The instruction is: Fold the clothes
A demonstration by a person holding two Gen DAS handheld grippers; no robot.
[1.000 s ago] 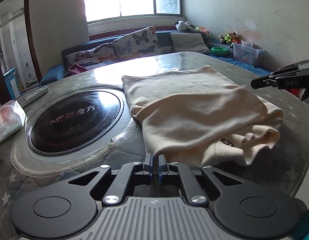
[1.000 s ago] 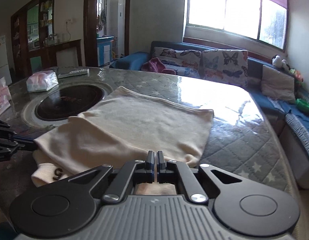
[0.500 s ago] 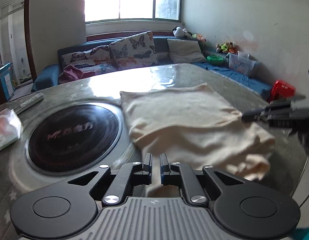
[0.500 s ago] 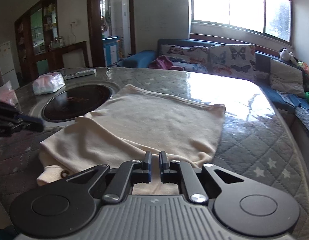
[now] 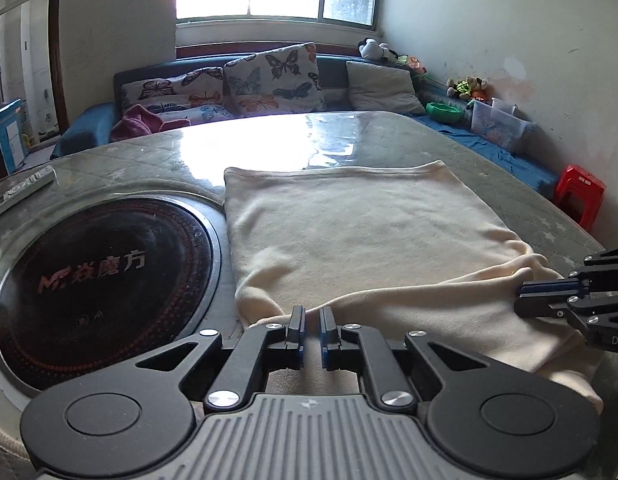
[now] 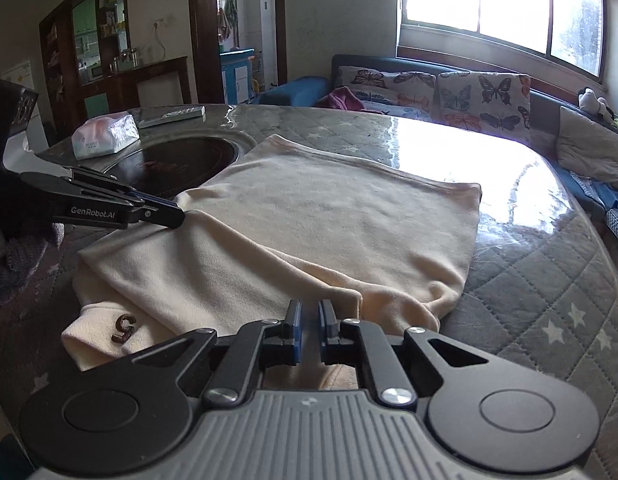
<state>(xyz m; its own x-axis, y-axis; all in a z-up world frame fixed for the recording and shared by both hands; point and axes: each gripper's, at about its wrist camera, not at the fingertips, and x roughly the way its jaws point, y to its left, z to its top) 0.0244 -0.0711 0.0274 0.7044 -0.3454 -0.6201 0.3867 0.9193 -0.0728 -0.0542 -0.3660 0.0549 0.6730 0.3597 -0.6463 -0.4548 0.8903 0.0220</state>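
Observation:
A cream garment (image 5: 361, 240) lies partly folded on the round table, also in the right wrist view (image 6: 309, 240). A dark letter mark (image 6: 124, 327) shows on its near left end. My left gripper (image 5: 311, 330) has a narrow gap between its jaws, with the garment's near fold edge at its tips. My right gripper (image 6: 308, 328) has a similar narrow gap, over the garment's near right fold. Each gripper shows in the other's view, the left one (image 6: 165, 216) touching the garment's left edge, the right one (image 5: 525, 298) at its right edge.
A black round induction plate (image 5: 97, 276) is set in the table left of the garment. A tissue pack (image 6: 105, 136) and a remote (image 6: 173, 115) lie beyond it. The quilted table cover (image 6: 541, 280) extends right. A sofa with butterfly cushions (image 5: 269, 80) stands behind.
Both grippers have moved forward and down onto the garment's near edges. Their jaws have opened slightly from fully shut to a narrow gap.

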